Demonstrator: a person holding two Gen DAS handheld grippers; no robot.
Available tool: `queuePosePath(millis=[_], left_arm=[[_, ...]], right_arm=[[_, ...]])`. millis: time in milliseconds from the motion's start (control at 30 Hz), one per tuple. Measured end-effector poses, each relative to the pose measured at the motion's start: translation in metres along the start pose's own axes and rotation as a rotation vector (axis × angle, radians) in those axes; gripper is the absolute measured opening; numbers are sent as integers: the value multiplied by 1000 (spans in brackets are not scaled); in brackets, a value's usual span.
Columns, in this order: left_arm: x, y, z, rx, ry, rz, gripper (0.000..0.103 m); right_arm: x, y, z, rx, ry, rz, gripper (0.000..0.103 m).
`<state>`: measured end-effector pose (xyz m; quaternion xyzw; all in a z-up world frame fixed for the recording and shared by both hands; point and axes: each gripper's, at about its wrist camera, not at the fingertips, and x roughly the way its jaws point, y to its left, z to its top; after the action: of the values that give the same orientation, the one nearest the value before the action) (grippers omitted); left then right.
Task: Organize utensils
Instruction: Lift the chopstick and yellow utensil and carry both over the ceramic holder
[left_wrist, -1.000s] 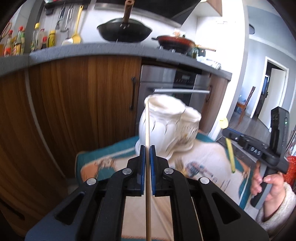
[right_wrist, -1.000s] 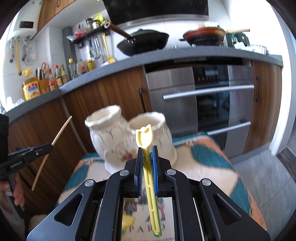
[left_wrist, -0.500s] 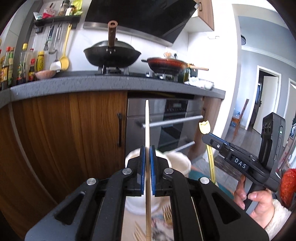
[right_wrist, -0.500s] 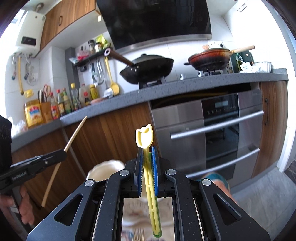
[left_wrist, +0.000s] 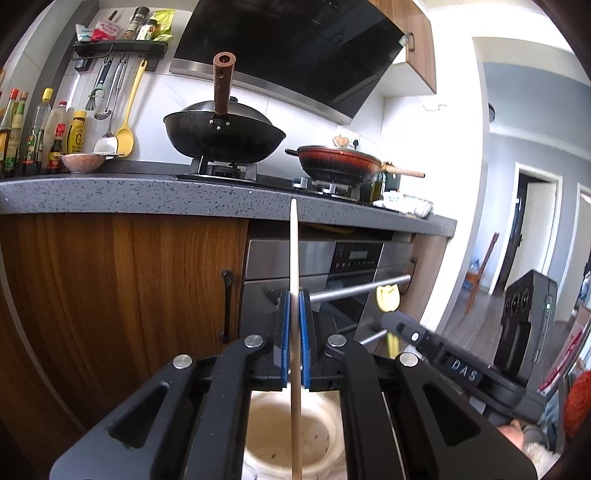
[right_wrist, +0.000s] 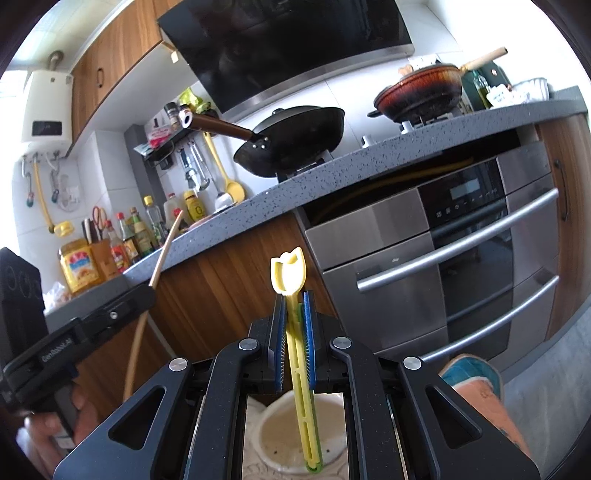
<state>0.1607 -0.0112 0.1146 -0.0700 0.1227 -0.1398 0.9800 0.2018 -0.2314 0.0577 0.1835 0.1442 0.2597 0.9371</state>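
Note:
My left gripper (left_wrist: 294, 306) is shut on a wooden chopstick (left_wrist: 294, 251) held upright; its lower end hangs over the mouth of a cream ceramic holder (left_wrist: 280, 435) right below. My right gripper (right_wrist: 291, 306) is shut on a yellow plastic utensil (right_wrist: 289, 271) with a tulip-shaped top, also upright, its lower end over the second cream holder (right_wrist: 277, 439). The right gripper with the yellow utensil (left_wrist: 388, 297) shows at the right of the left wrist view. The left gripper with the chopstick (right_wrist: 166, 251) shows at the left of the right wrist view.
A grey kitchen counter (left_wrist: 147, 195) with wooden cabinets and a steel oven (right_wrist: 461, 258) stands close ahead. A black wok (left_wrist: 221, 133) and a red pan (left_wrist: 340, 162) sit on the hob. A patterned cloth (right_wrist: 476, 384) lies under the holders.
Both grippers have risen and tilted up, so each holder has dropped to the bottom of its view and lies directly below the held utensil. Both grips are unchanged.

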Motion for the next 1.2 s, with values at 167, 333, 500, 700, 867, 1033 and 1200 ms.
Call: queuePosePath(millis=[167,333,500,700,867,1033,1200], left_arm=[[18,-5,-7,27,-20,41,5],[24,3,-18,24,-19,64,5],[13,11,-29,16,8,66,5],[-7,15,-39,1,58,49,5],[-15,15,-49,6,113,49,5],[-15,16,-53,9,148,57,5],[-14,15,-51,14,157,72,11]], right_arm=[[16,4,-2,-22,-15,-9,10],[26,8,-13,-70,23,-27,10],[18,10,-24,-94,73,-35,10],[1,10,-36,-108,110,-52,10],[-4,6,-43,-102,146,-77,11],[-4,5,-47,-97,171,-86,11],[-3,6,-48,-111,181,-93,11]])
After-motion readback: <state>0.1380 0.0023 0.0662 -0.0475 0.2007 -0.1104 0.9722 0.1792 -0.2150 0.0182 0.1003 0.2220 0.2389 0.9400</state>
